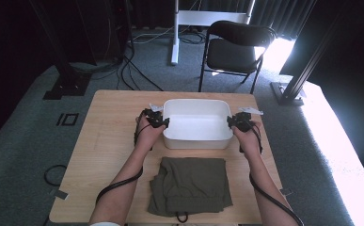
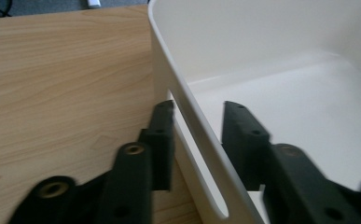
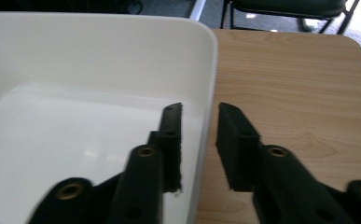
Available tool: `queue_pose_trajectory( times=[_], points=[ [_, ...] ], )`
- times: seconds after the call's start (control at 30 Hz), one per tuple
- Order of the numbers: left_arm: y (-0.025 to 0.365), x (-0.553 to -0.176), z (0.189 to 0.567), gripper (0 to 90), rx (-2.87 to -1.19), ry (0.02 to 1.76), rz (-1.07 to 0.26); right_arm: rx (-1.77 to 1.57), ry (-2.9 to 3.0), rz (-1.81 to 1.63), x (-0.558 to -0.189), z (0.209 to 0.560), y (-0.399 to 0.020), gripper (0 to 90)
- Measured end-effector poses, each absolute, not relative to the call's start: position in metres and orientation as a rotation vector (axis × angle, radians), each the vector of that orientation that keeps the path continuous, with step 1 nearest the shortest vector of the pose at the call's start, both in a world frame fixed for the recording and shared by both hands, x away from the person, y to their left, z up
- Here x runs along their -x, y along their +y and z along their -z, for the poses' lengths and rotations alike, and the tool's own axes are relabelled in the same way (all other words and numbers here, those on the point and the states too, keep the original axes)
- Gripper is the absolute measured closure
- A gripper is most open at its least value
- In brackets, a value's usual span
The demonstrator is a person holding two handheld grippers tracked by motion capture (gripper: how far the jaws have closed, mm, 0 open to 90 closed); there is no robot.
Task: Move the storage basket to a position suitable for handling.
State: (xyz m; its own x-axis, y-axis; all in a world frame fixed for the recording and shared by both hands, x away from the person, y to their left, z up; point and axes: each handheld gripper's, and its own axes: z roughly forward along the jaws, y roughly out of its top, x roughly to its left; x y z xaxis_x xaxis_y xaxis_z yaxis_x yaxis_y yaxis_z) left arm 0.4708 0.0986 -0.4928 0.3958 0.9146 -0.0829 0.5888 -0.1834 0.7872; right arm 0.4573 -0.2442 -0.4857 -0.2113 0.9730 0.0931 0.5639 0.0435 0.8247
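Setting: wooden table on grey carpet, with a black chair and dark stands behind it; bright daylight falls in at the right.

Left gripper: at the left end of the white tub. In the left gripper view its jaws straddle the tub's wall at the handle slot, one outside over the wood and one inside over the tub floor. There is a visible gap on each side of the wall, so the pads do not press on it; the jaws stand narrow but loose.

White tub: sits flat on the table's far half, between both hands, empty inside as far as all views show.

Olive garment: folded, lying on the near edge of the table just in front of the tub, not touching it, with no gripper on it.

Right gripper: at the tub's right end. In the right gripper view one jaw is inside and one outside the right wall, again with daylight between pad and plastic; narrow, gripping nothing.

Done so far, by my reading: tub is placed and both holds on it are loosened.

Left to do, by my reading: draw both grippers clear of the rim, then pick up the garment and lay it in the tub.
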Motion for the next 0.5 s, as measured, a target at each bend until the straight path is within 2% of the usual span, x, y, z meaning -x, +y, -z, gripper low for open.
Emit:
queue_pose_trajectory(
  times=[0.07, 0.2, 0.27, 0.33, 0.4, 0.43, 0.5],
  points=[
    [0.100, -0.470, 0.490, 60.3, -1.873, 1.276, -0.526, -1.519, 1.820, -1.062, -0.458, 0.484, -0.244, 60.4],
    [0.099, -0.469, 0.483, 49.0, -1.883, 1.237, -0.551, -1.511, 1.822, -1.116, -0.459, 0.480, -0.245, 47.9],
    [0.098, -0.467, 0.480, 42.9, -1.906, 1.209, -0.555, -1.504, 1.839, -1.167, -0.458, 0.479, -0.244, 44.0],
    [0.098, -0.465, 0.477, 41.1, -1.928, 1.170, -0.558, -1.485, 1.828, -1.191, -0.457, 0.476, -0.243, 41.5],
    [0.097, -0.464, 0.476, 35.7, -1.930, 1.157, -0.544, -1.477, 1.815, -1.227, -0.456, 0.473, -0.241, 29.7],
    [0.097, -0.463, 0.474, 34.1, -1.927, 1.151, -0.529, -1.481, 1.788, -1.235, -0.455, 0.472, -0.239, 28.9],
    [0.096, -0.460, 0.473, 29.0, -1.931, 1.148, -0.515, -1.434, 1.795, -1.206, -0.454, 0.471, -0.238, 15.4]
  ],
)
